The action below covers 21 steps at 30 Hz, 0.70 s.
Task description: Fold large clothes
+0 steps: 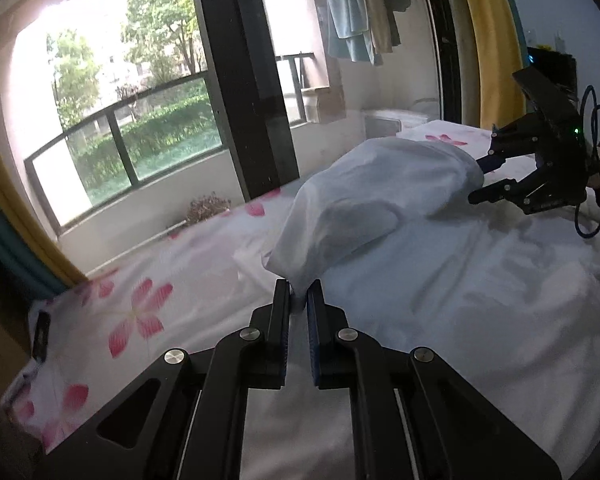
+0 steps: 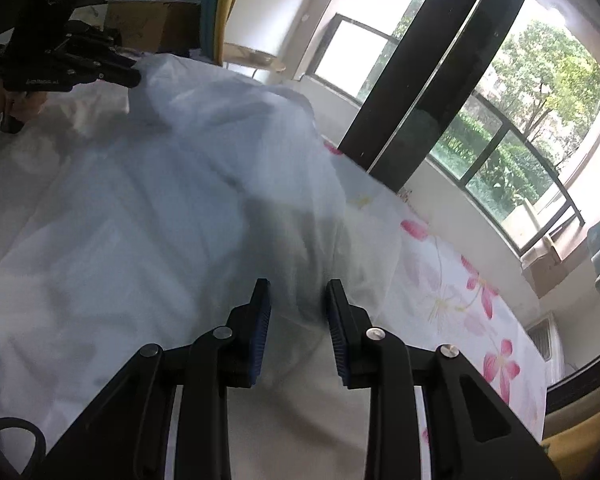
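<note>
fabric fills the left wrist view: the left tool [image 1: 299,294] has its fingers pinched together on a corner of the white garment [image 1: 380,208], lifting that flap clear of the rest of the cloth, which lies spread on the bed [image 1: 140,300] with its pink-flowered sheet. across the flap, the right tool [image 1: 482,180] meets the far end of the same raised fold, its fingers visibly parted around the cloth's edge.

right wrist view: the right tool [image 2: 298,300] has its fingers standing apart with the white garment [image 2: 160,200] bunched in the gap, so i judge it is not gripping (the pads look clear of the cloth, though blur makes that uncertain). the left tool [image 2: 134,76] shows at upper left, at the lifted edge.

risk from here: with only one corner firmly held, carrying the fold over would likely let the free end sag and skew the crease. thin cloth could also slip from the left pinch if pulled too taut.
</note>
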Motion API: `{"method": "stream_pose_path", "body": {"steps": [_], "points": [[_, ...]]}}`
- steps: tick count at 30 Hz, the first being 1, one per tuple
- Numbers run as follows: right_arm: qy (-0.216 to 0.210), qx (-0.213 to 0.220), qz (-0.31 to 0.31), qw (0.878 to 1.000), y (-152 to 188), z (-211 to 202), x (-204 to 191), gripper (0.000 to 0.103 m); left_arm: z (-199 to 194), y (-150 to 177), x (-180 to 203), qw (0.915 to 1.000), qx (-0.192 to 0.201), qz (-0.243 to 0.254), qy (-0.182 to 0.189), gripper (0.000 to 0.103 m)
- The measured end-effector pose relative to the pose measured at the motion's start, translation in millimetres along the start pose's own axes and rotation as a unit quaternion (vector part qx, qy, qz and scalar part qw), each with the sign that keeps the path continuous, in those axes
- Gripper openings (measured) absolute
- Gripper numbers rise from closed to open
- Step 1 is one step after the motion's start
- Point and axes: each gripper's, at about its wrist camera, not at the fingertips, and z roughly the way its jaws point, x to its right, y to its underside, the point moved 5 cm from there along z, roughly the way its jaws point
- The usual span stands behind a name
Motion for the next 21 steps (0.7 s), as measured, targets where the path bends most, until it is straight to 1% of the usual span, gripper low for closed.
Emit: {"method": "stream_pose_path", "body": {"steps": [1,5,7,9,10,11,12,13,14,15,16,18,19,21], "points": [[-0.005,-0.008,-0.001,1.0,4,-3,-3,0.028,-3,3,0,1.0,-0.005,-0.002,0.002,0.01],[-0.005,-0.035,-0.007,0.999,17,-13,-15,0.028,-15,7,5,0.9997,-0.022,0.007,0.002,0.013],[-0.009,-0.045,0.002,0.999,20,-22,-15,0.028,-21,12,5,0.9995,-0.03,0.0,0.006,0.019],[-0.02,-0.037,0.016,0.999,18,-33,-14,0.028,-28,16,2,0.9993,-0.034,-0.012,0.007,0.019],[-0.028,-0.024,0.03,0.999,15,-43,-13,0.029,-33,17,0,0.9992,-0.033,-0.02,0.009,0.019],[-0.034,-0.015,0.04,0.999,10,-48,-12,0.034,-37,19,-1,0.9991,-0.031,-0.026,0.012,0.019],[-0.041,-0.004,0.049,0.998,6,-54,-14,0.04,-41,19,-3,0.9988,-0.027,-0.036,0.017,0.023],[-0.05,0.014,0.063,0.997,-5,-59,-13,0.055,-45,18,-6,0.9983,-0.021,-0.049,0.022,0.029],[-0.057,0.03,0.075,0.995,-15,-60,-14,0.069,-46,17,-7,0.998,-0.017,-0.056,0.024,0.031],[-0.064,0.045,0.085,0.993,-22,-63,-18,0.072,-47,14,-10,0.9973,-0.011,-0.067,0.027,0.031],[-0.08,0.067,0.094,0.99,-38,-62,-22,0.073,-46,10,-13,0.9967,-0.005,-0.076,0.028,0.031],[-0.091,0.071,0.098,0.988,-56,-52,-28,0.073,-45,7,-15,0.9957,0.0,-0.089,0.024,0.032],[-0.091,0.051,0.101,0.989,-67,-35,-32,0.073,-42,4,-18,0.9949,0.0,-0.099,0.02,0.032],[-0.096,0.016,0.116,0.989,-73,-10,-37,0.072,-36,3,-21,0.9932,-0.004,-0.116,0.014,0.032]]}}
